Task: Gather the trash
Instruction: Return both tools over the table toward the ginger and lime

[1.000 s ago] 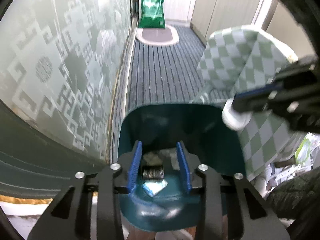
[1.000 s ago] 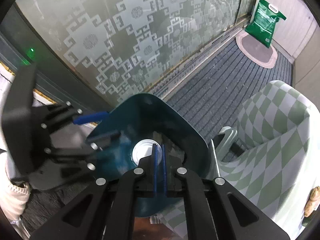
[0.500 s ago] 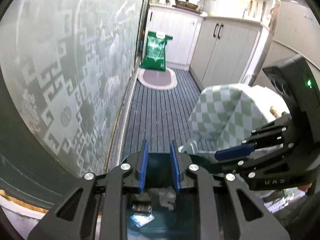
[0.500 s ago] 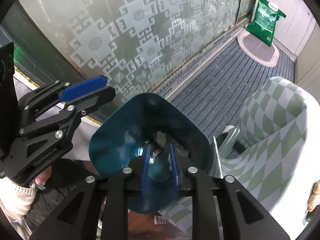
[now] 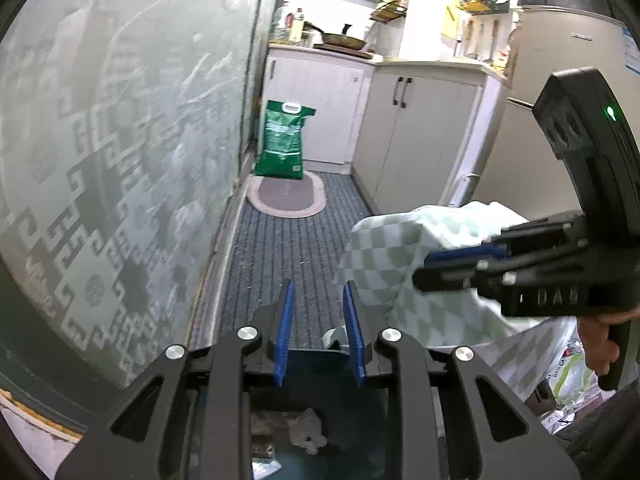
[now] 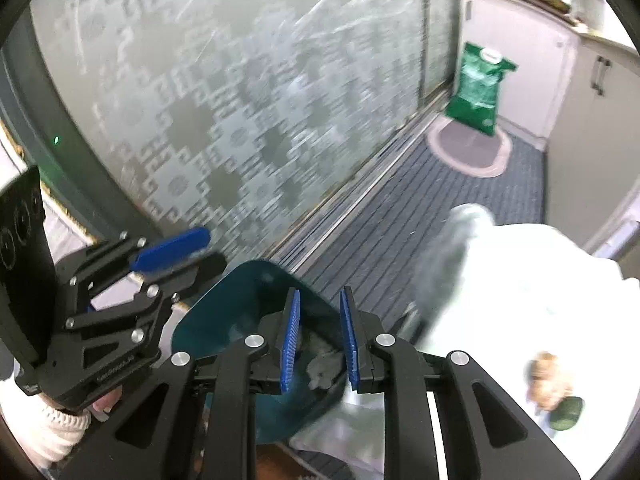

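- The left gripper (image 5: 318, 334) is above the teal bin (image 5: 304, 364); its blue fingers stand a little apart and nothing is between them. Its jaws have just been opening slightly.
- The right gripper (image 6: 318, 340) also hangs over the bin, seen from its own camera at (image 6: 240, 312). Its blue fingers have a small gap and hold nothing.
- The trash (image 6: 320, 364) lies inside the bin: crumpled grey-white paper, and in the left view also a small dark piece (image 5: 262, 448) beside the paper.
- The bin stands on a striped grey floor mat (image 5: 288, 248), next to a frosted glass door (image 5: 120, 160) with a pattern.
- A checked green and white cloth (image 5: 392, 264) covers something just beside the bin, on its right side.
- Far down the corridor a green sack (image 5: 282, 140) stands upright at an oval rug (image 5: 286, 196), near white cabinets (image 5: 412, 128).
- A hand (image 6: 106, 402) with a white knitted sleeve (image 6: 56, 428) holds the left gripper.
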